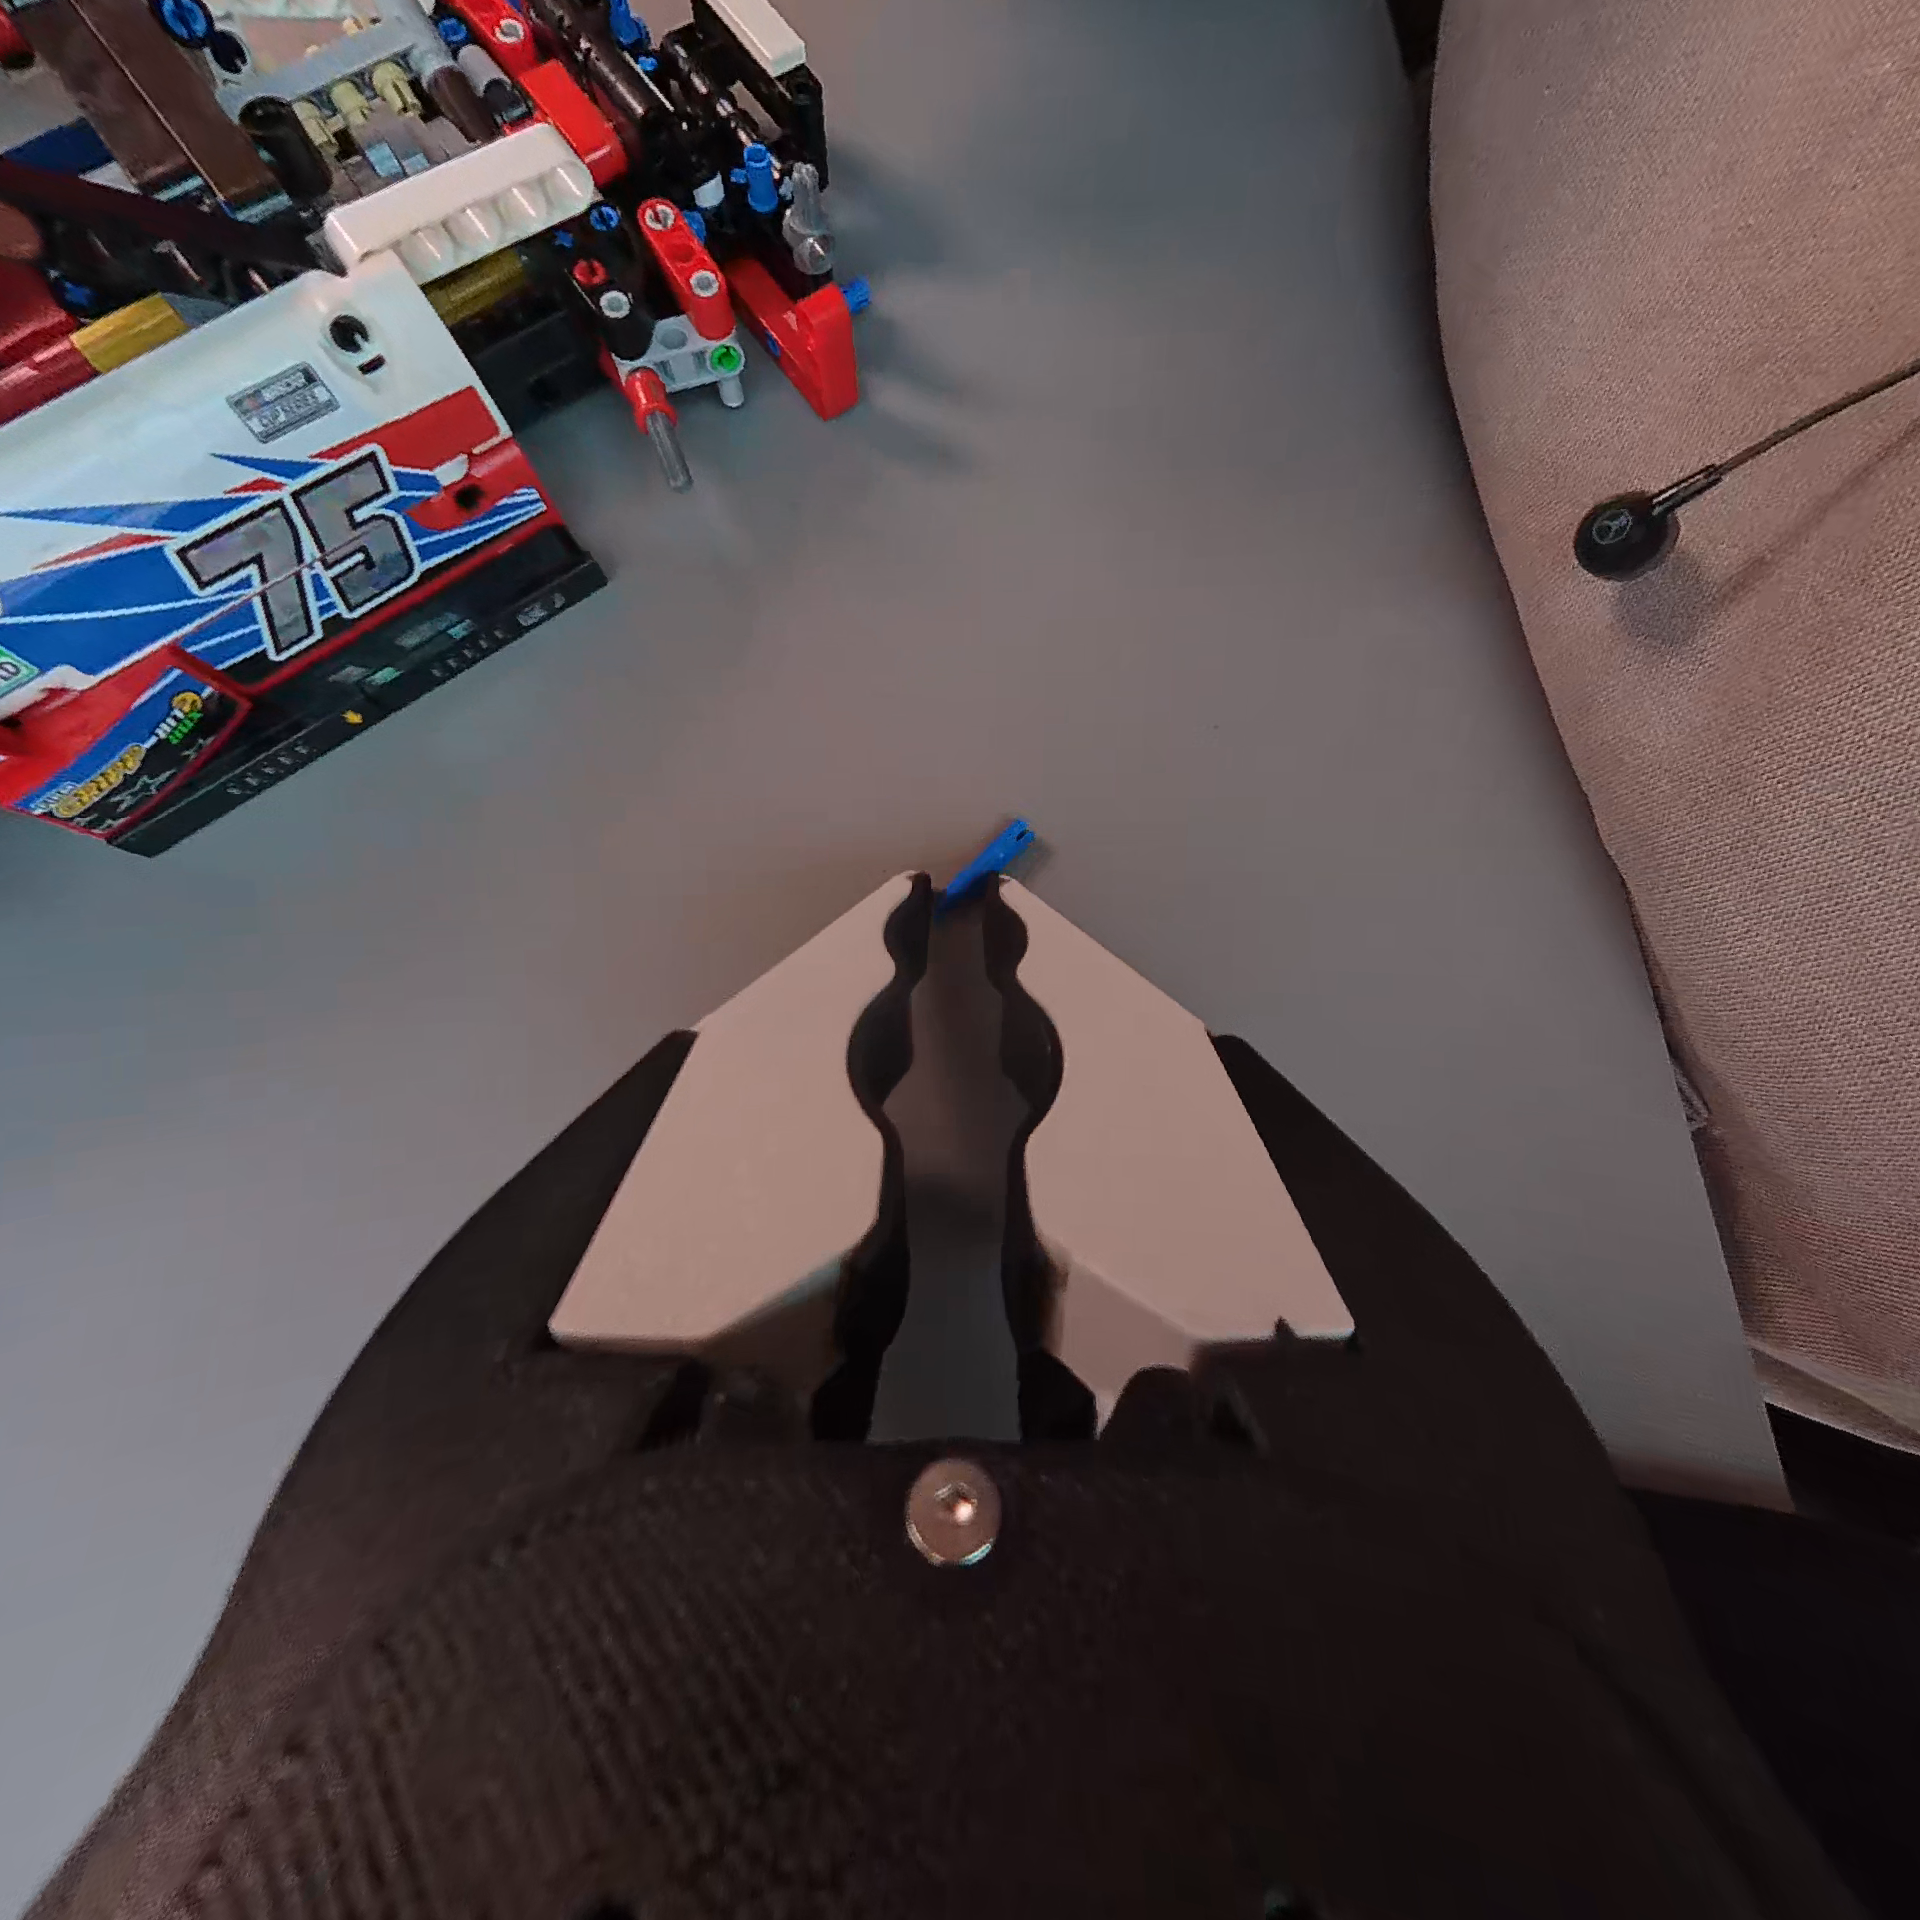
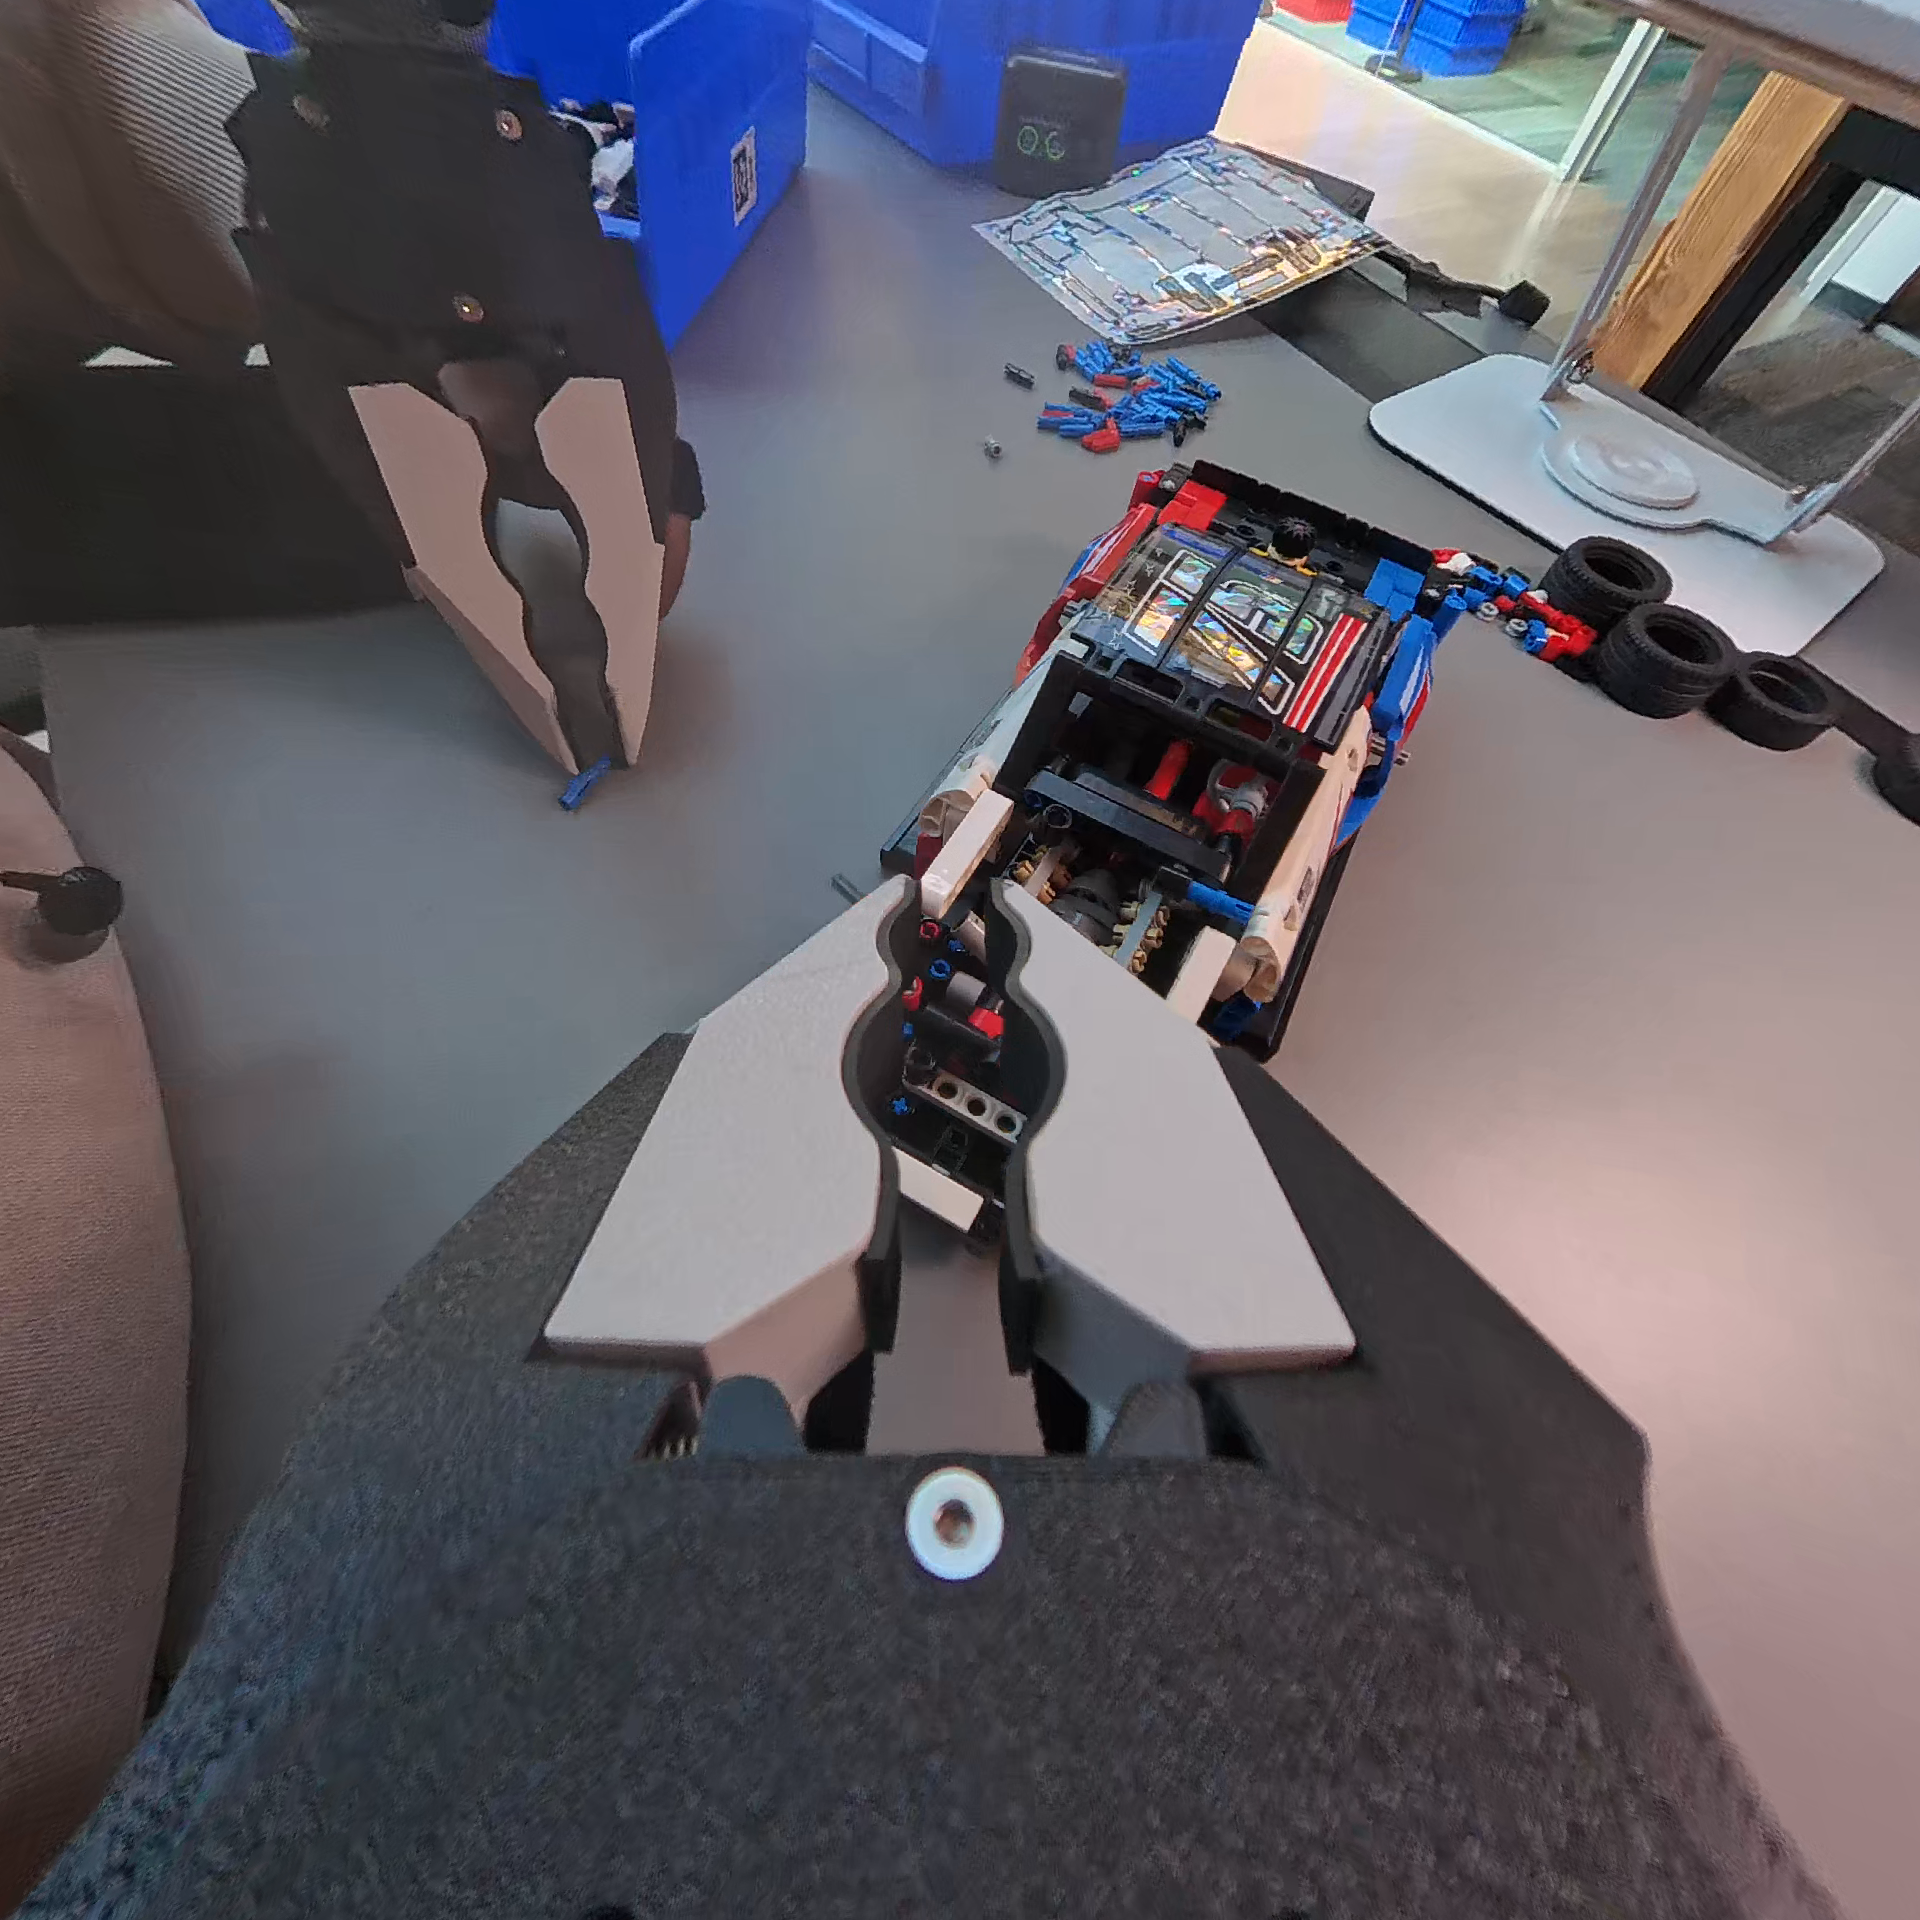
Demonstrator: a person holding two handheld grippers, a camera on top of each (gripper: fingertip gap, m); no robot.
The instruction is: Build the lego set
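The partly built lego car (image 1: 260, 540), white, red and blue with a black base, stands on the grey table (image 1: 1039, 623). My left gripper (image 1: 958, 885) is shut on a small blue pin (image 1: 985, 862) at its tips, right at the table surface. The right wrist view shows this too: the left gripper (image 2: 601, 750) points down with the pin (image 2: 584, 781) sticking out below. My right gripper (image 2: 961, 891) is nearly closed on the open end of the car (image 2: 1226, 665), with a thin black and white part between its tips.
A pile of loose blue, red and black pins (image 2: 1132, 400) lies behind the car. Three black tyres (image 2: 1662, 655) sit at the right, by a grey stand base (image 2: 1621, 468). Blue bins (image 2: 717, 156) and a sticker sheet (image 2: 1184, 244) are at the back. A person's beige clothing (image 1: 1714, 727) with a clipped microphone (image 1: 1621, 535) borders the table. Spacing between my two grippers at the tips: around 15 cm.
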